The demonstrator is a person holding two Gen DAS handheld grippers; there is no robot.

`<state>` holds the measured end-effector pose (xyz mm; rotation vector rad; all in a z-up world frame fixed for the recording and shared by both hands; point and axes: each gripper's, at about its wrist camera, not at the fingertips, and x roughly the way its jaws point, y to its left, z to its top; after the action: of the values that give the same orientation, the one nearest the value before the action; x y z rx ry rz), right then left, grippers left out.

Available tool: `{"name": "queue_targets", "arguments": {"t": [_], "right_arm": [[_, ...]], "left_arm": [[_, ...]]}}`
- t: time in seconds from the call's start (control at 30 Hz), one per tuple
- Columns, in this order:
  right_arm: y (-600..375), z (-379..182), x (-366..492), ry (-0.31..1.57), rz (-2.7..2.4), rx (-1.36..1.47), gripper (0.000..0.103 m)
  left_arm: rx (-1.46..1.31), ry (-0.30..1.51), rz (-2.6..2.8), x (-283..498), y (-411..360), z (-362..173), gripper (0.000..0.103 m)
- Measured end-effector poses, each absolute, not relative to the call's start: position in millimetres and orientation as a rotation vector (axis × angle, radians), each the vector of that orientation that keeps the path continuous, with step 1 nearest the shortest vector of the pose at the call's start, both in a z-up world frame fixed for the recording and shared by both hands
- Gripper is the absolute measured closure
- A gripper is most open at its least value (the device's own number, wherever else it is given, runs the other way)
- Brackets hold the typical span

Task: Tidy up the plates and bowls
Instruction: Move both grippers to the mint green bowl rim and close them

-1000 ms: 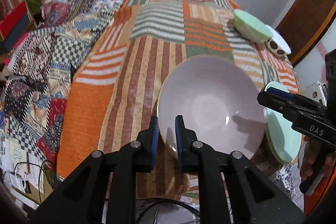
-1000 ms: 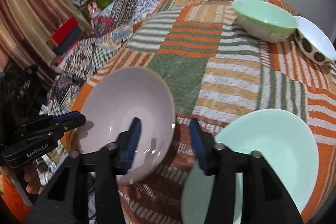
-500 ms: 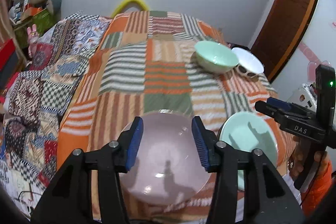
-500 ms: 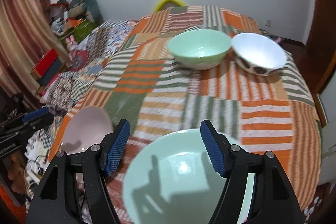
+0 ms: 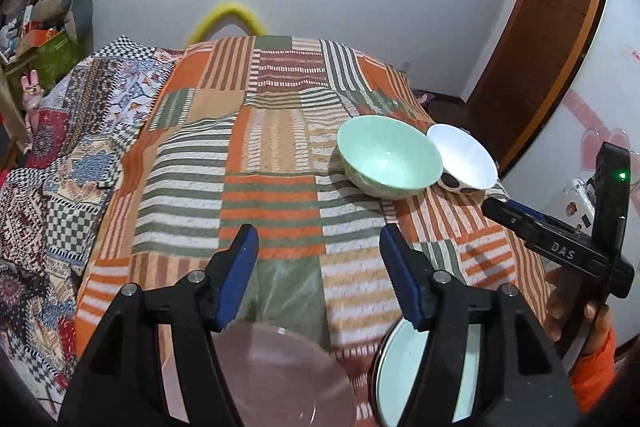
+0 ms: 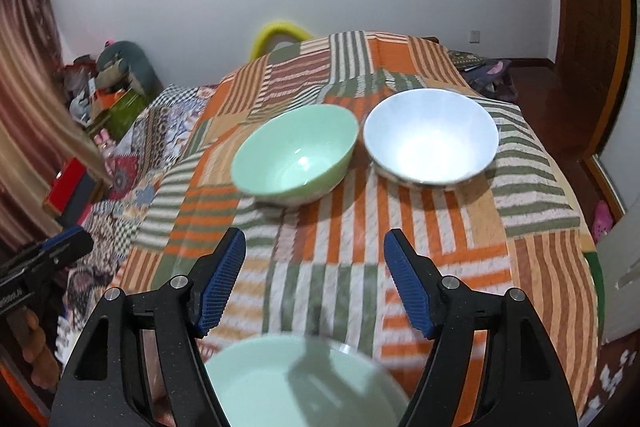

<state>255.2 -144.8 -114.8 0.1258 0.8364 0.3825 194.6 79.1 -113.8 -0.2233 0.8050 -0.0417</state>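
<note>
Surface: a bed (image 5: pixel 280 163) under a striped patchwork quilt carries all the crockery; no table in view.
Left tongs (image 5: pixel 318 273): jaws opening, well apart, nothing between the pads; only quilt shows in the gap.
Right tongs (image 6: pixel 314 281): jaws opening, likewise apart and empty.
Near items: pink plate (image 5: pixel 276 375) lies flat just below the left tongs at the near edge of the bed; pale green plate (image 6: pixel 296 383) lies flat just below the right tongs. The two sit side by side, near each other but apart.
Far items: green bowl (image 6: pixel 294 157) and white bowl (image 6: pixel 430 137), both upright, rims almost touching, ahead of both tongs toward the right side of the bed.
Key relation: the bowls lie straight ahead of the right tongs, and ahead and to the right of the left tongs; the right hand looks nearer. The green bowl is the nearer of the pair to the left tongs.
Long axis: none, all pieces are round.
Obstructions: open quilt between tongs and bowls. Judgement: closeness of the rims leaves little room for a pad between the bowls.
</note>
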Motion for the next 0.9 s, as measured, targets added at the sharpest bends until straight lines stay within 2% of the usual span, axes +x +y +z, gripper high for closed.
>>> {"name": "queue_targets", "arguments": {"t": [0.33,0.53,0.63,0.67,0.9], "right_arm": [[-124,-143,318,0.877,0.381,0.118,0.035],[-123,-160,339,0.928,0.390,0.169,0.051],[-125,-165,344,0.948,0.393,0.201,0.063],[-125,-167,345,0.949,0.399,0.207,0.070],[-118,-166,344,0.935,0.419,0.132,0.074]], "left_arm": [[-0.192,0.857,-0.039,247,73,-139,0.040],[-0.180,0.874,-0.043,263,73,-152,0.040],[-0.175,0.885,-0.042,270,73,-157,0.040],[-0.178,0.890,-0.045,272,73,-159,0.040],[-0.214,0.915,-0.055,289,77,-168,0.040]]}}
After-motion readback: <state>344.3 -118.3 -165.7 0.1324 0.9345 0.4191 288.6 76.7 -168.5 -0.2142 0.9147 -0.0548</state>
